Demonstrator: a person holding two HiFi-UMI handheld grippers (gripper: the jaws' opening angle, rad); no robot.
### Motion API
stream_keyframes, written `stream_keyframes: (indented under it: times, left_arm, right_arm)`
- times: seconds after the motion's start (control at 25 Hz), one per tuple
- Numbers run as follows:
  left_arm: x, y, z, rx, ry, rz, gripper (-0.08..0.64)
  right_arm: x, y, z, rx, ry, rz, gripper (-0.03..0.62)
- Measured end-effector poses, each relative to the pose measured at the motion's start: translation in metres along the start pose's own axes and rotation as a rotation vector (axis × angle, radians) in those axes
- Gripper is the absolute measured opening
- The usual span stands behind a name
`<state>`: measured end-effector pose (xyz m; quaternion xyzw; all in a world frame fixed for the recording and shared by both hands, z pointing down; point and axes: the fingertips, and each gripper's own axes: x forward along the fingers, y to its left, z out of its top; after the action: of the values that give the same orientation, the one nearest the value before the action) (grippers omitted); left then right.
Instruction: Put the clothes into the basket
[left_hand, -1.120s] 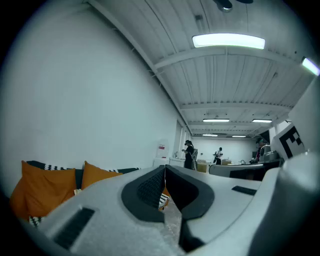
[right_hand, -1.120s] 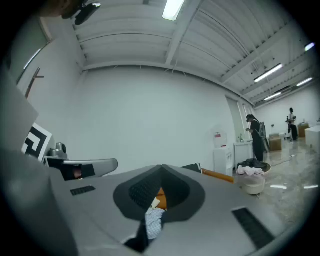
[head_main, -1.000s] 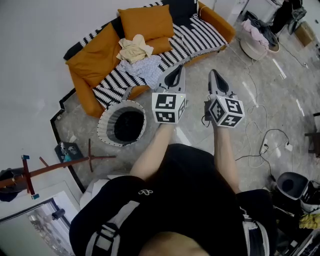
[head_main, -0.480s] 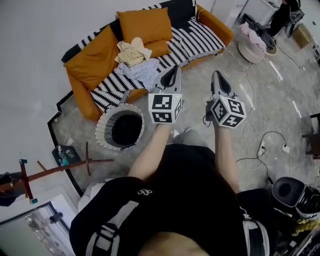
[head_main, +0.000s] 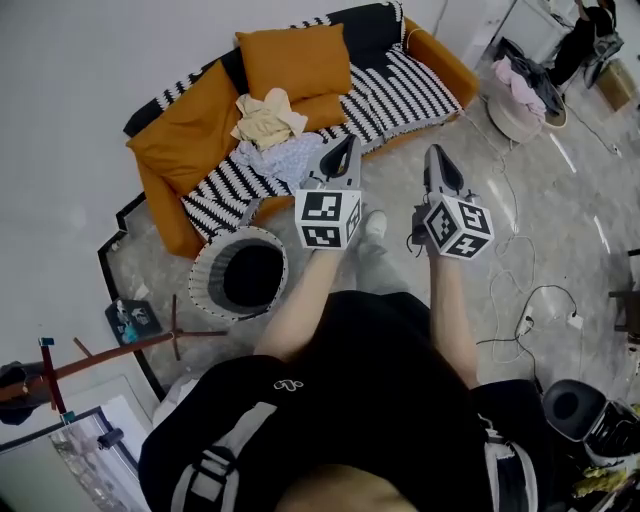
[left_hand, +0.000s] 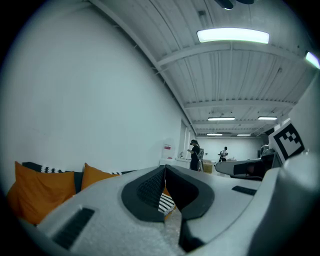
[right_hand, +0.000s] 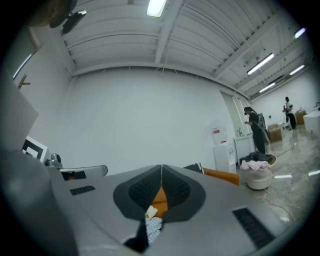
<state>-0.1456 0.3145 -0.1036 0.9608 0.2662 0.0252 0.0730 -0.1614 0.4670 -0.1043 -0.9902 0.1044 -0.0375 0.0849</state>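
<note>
- On the orange sofa (head_main: 185, 135), the clothes (head_main: 272, 135) lie heaped on a striped throw (head_main: 400, 85).
- On the floor, just beside the sofa's corner, stands the basket (head_main: 207, 262).
- The left tongs (head_main: 349, 143) and right tongs (head_main: 433, 153) are both pressed together with nothing pinched, level and pointing toward the sofa.

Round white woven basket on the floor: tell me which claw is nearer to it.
Left. The left claw hangs just up and right of the round white basket; the right claw is farther right, beyond the left one.
</note>
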Motion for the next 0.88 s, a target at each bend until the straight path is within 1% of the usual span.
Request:
stream_keyframes:
  times: [0.16, 0.28, 0.4, 0.48, 0.56, 0.64, 0.8, 0.88]
  left_arm:
    - [0.056, 0.03, -0.012, 0.001, 0.034, 0.032, 0.009]
    - [0.104, 0.051, -0.017, 0.003, 0.063, 0.051, 0.009]
    - [0.162, 0.071, -0.025, -0.004, 0.113, 0.071, 0.009]
    - [0.204, 0.077, -0.026, 0.022, 0.142, 0.068, 0.009]
    - [0.249, 0.079, -0.025, 0.045, 0.157, 0.05, 0.009]
    - [0.288, 0.081, -0.027, 0.041, 0.17, 0.034, 0.009]
    - [0.335, 0.084, -0.023, 0.03, 0.159, 0.012, 0.009]
    - [0.339, 0.099, -0.03, 0.023, 0.173, 0.035, 0.009]
  right_arm:
    - [0.069, -0.024, -0.009, 0.052, 0.006, 0.03, 0.012]
    - [0.124, -0.044, -0.004, 0.064, 0.002, 0.05, 0.012]
    - [0.181, -0.073, 0.001, 0.085, 0.015, 0.056, 0.012]
    - [0.216, -0.097, 0.006, 0.105, 0.021, 0.056, 0.012]
    - [0.252, -0.118, 0.012, 0.116, 0.019, 0.063, 0.012]
    - [0.286, -0.133, 0.013, 0.117, 0.031, 0.084, 0.012]
    - [0.339, -0.154, 0.021, 0.148, 0.039, 0.135, 0.012]
    - [0.362, -0.151, 0.016, 0.162, 0.055, 0.162, 0.012]
